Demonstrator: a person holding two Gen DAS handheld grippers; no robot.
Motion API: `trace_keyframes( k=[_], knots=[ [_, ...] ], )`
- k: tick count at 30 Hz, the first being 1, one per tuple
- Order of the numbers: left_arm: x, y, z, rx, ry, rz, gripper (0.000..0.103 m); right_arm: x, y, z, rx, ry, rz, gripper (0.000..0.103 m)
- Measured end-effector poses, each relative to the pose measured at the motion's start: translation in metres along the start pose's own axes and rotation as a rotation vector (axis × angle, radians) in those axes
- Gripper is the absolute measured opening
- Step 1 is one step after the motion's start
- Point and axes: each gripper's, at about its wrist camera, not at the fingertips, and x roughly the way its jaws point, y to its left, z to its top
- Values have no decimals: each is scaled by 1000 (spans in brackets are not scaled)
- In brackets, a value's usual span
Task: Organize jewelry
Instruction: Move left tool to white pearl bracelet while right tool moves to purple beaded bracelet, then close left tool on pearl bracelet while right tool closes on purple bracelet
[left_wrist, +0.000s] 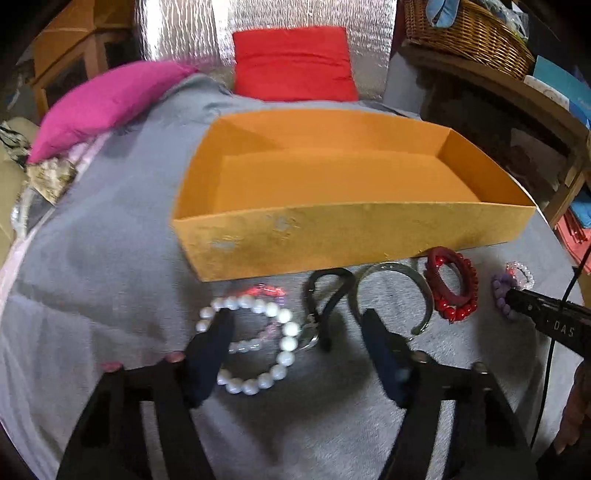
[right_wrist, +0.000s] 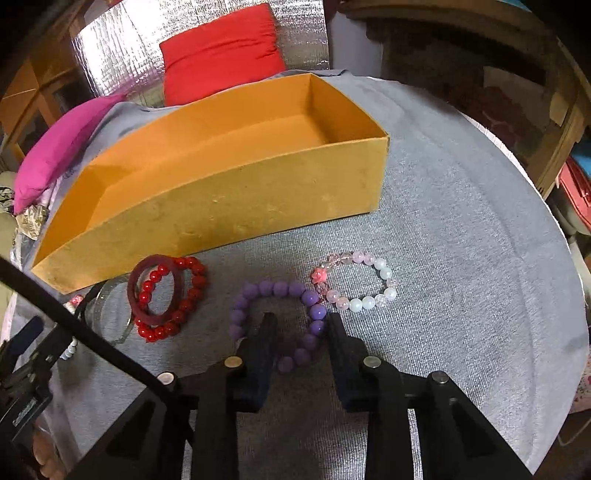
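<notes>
In the left wrist view we see the left gripper (left_wrist: 297, 321) at lower centre, its dark padded fingers (left_wrist: 212, 354) spread wide over a grey cloth-covered tabletop (left_wrist: 110, 258); they grasp nothing. One finger lies over the left side of a white pearl-bead bracelet (left_wrist: 280, 332), and the other lies over the lower arc of an open silver metal cuff (left_wrist: 421, 280). Between pearl bracelet and cuff we see a black strap with a metal clasp (left_wrist: 325, 291); a clear bracelet with pink glints (left_wrist: 266, 290) lies partly within the pearl ring. To the right of the cuff, a dark red solid bangle (left_wrist: 465, 269) rests on a strand of glossy red beads (left_wrist: 454, 312). Across the middle of the frame stands an open orange cardboard box (left_wrist: 295, 240) with its interior bare, while all the jewelry lies on the cloth in front of its near wall. In the right wrist view we see the right gripper (right_wrist: 301, 321) at lower centre, its jaws narrowly parted astride the right side of a matte purple bead bracelet (right_wrist: 273, 288), one finger inside the ring and one outside; we cannot tell whether the pads touch the beads. A pink-and-white translucent bead bracelet (right_wrist: 369, 301) lies just beside the purple one, toward the right. Behind the box, at upper centre, we see a red cushion (right_wrist: 221, 48), and at upper left a magenta cushion (right_wrist: 62, 144).
</notes>
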Motion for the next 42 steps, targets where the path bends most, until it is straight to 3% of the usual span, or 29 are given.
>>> trace_keyframes(
  k=[5,7,10,11,14,31,36,37,39,41,42],
  knots=[
    [10,-4,3,-9,21,-28,41,-4,-8,-2,9,3,15,29],
    [12,-5,4,-2,20,-28,24,-6,-12,-3,15,5,25,29],
    [8,-3,2,-4,8,-43,13,-8,-15,-2,17,3,29,26],
    [7,-3,2,-3,2,-48,11,-8,-17,-1,20,0,31,21],
    [1,-3,0,7,-10,-67,11,-7,-23,-2,41,-5,68,15],
    [-48,5,-10,24,-108,-130,10,-47,-65,-8,123,-138,276,12],
    [-52,6,-12,18,-103,-143,10,-39,-59,-11,138,-58,244,12],
    [-51,6,-12,20,-98,-143,10,-35,-60,-10,145,-36,232,14],
    [-51,8,-13,22,-91,-144,10,-31,-58,-10,142,-8,206,28],
    [-51,10,-16,12,-84,-151,10,-29,-56,-10,144,-12,167,56],
    [-51,12,-17,7,-79,-154,10,-29,-53,-10,137,-16,147,61]
  ],
)
